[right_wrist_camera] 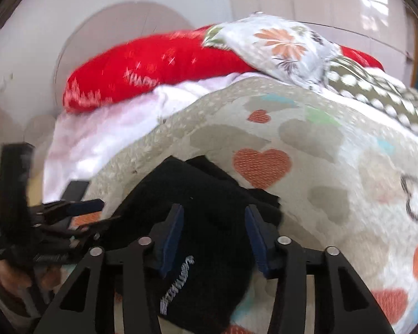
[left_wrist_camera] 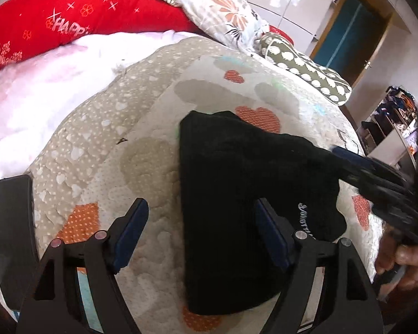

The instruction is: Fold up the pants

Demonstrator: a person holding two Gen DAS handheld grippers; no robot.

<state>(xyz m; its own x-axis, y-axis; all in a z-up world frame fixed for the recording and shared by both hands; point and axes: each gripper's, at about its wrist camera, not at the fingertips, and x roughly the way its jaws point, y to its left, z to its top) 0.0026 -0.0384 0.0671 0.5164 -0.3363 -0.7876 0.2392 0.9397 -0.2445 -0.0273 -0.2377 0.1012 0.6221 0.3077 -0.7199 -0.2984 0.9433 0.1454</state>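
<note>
A: The largest thing is the bed's quilt (left_wrist_camera: pixel 142 144), beige with orange hearts, filling most of both views. Along its far edge lie a red pillow (left_wrist_camera: pixel 78 14), a floral pillow (left_wrist_camera: pixel 223 11) overlapping the red one's right end, and a green pillow with white dots (left_wrist_camera: pixel 306 69) just right of that. A white blanket (left_wrist_camera: pixel 41 83) is bunched at the far left, between the red pillow and the quilt.

B: And the pants?

A: The black pants (left_wrist_camera: pixel 237 167) lie folded into a compact stack on the quilt, near the middle, with white embroidered lettering (left_wrist_camera: pixel 306 217) on the near right part.

B: The tools?

A: The left tool (left_wrist_camera: pixel 200 231) is spread wide. Its right finger sits over the pants' near part, its left finger over bare quilt; nothing is pinched. The right tool (right_wrist_camera: pixel 214 233) is partly spread above the pants, the cloth showing between its blue pads (right_wrist_camera: pixel 171 239). The wrist view is blurred, and the pads do not look pressed on the fabric.

B: Anything small?

A: A hand (left_wrist_camera: pixel 404 258) at the near right edge holds the right tool's handle.
</note>
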